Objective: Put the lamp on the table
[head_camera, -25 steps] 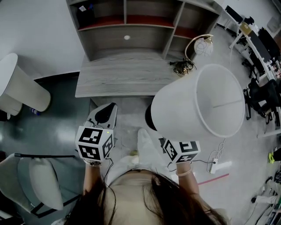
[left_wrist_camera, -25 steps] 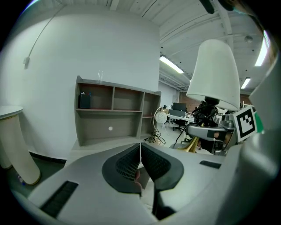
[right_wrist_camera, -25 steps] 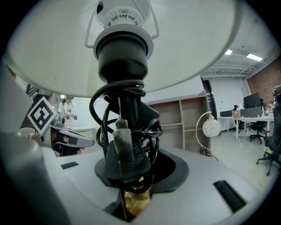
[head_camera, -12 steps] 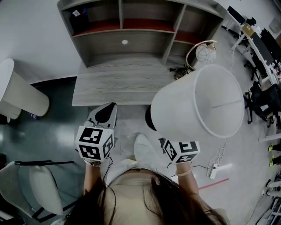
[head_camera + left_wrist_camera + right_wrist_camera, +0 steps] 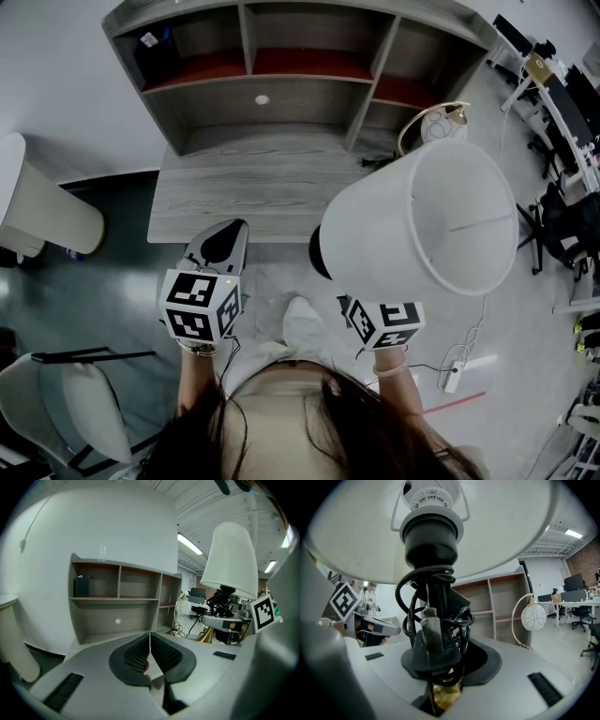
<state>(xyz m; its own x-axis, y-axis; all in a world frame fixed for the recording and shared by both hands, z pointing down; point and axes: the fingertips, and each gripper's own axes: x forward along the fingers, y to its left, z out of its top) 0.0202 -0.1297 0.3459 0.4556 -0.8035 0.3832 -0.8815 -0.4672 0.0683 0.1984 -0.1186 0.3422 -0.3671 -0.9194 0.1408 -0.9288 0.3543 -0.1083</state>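
The lamp's white shade [image 5: 417, 220] fills the right of the head view, tilted with its open end to the right. My right gripper [image 5: 440, 670] is shut on the lamp's stem, low down by the brass base [image 5: 443, 693]. A black cord [image 5: 433, 620] and plug are coiled round the stem. In the head view only that gripper's marker cube [image 5: 384, 322] shows below the shade. My left gripper [image 5: 223, 242] is shut and holds nothing, its tips just short of the front edge of the grey wooden table [image 5: 253, 187]. The left gripper view shows the shade [image 5: 229, 559] to the right.
A shelf unit [image 5: 281, 66] rises at the table's back. A globe lamp on an arc stand [image 5: 441, 122] stands at the table's right end. A white rounded object [image 5: 37, 211] is at far left, a chair [image 5: 84, 403] at lower left, a power strip [image 5: 457, 375] on the floor.
Both grippers have moved toward the table, whose front edge now lies nearer to the left gripper's tips. The lamp stays held in the right gripper, with the same tilt.
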